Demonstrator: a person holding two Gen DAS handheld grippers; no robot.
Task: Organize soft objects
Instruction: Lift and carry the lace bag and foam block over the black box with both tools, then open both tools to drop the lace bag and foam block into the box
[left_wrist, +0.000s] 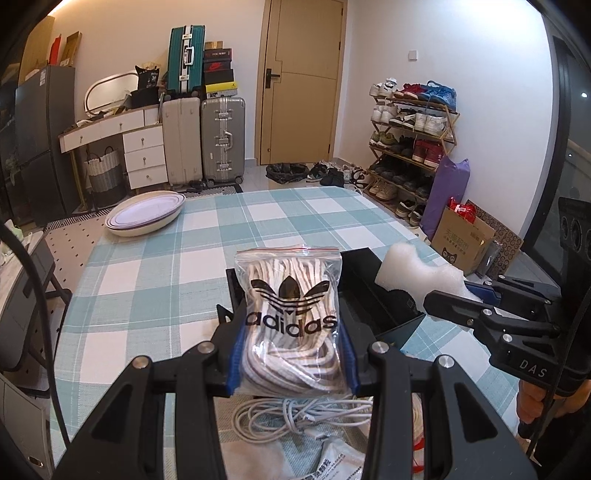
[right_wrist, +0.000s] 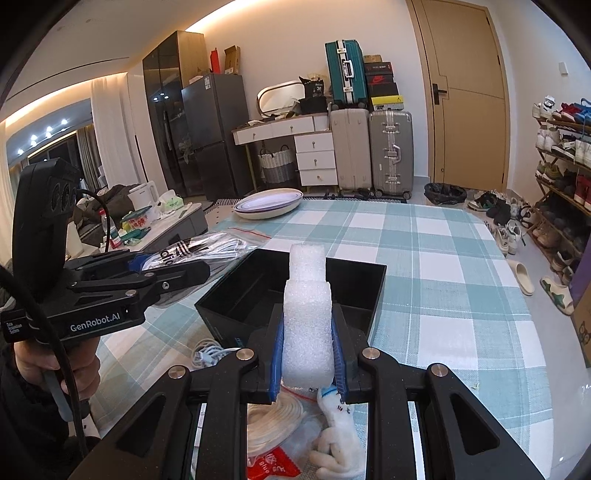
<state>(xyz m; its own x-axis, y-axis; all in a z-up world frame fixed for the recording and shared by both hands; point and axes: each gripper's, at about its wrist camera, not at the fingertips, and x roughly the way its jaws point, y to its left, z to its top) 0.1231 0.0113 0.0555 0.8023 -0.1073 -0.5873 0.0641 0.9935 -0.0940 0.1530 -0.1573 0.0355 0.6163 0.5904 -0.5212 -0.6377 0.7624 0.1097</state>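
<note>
In my left hand-held gripper (left_wrist: 293, 354) I am grasping a zip bag of white laces (left_wrist: 291, 314), its blue pads pressed into both sides of the bag's lower half. The bag stands upright and hangs above the worktop (left_wrist: 147, 273), just on the near left side of the open black box (left_wrist: 373, 295). To set it in well, I think I should carry it over the box's left compartment before lowering, and keep the pinch firm, because the plastic is slick and the laces inside can shift. The bag looks nearly as wide as the compartment, so I would tip it flat and lead with the bottom edge instead of dropping it upright.

Below the bag, a loose white cable (left_wrist: 295, 417) lies on the worktop; I should lift clear of it so it does not snag.

The black box sits between my two grippers, open and seemingly empty in the part I can see.

In my right hand-held gripper (right_wrist: 308, 354) I am clenching a white foam piece (right_wrist: 308, 314), held upright, with its top above the box's near wall. The foam is light and squashy, so I would lower it into the right side and only release once it rests on the bottom. I would let one side go first, so the two grippers do not crowd each other above the box.

Near my right gripper, a small white plush toy (right_wrist: 340, 443) and a coil of white cord (right_wrist: 273, 421) wait on the worktop.
</note>
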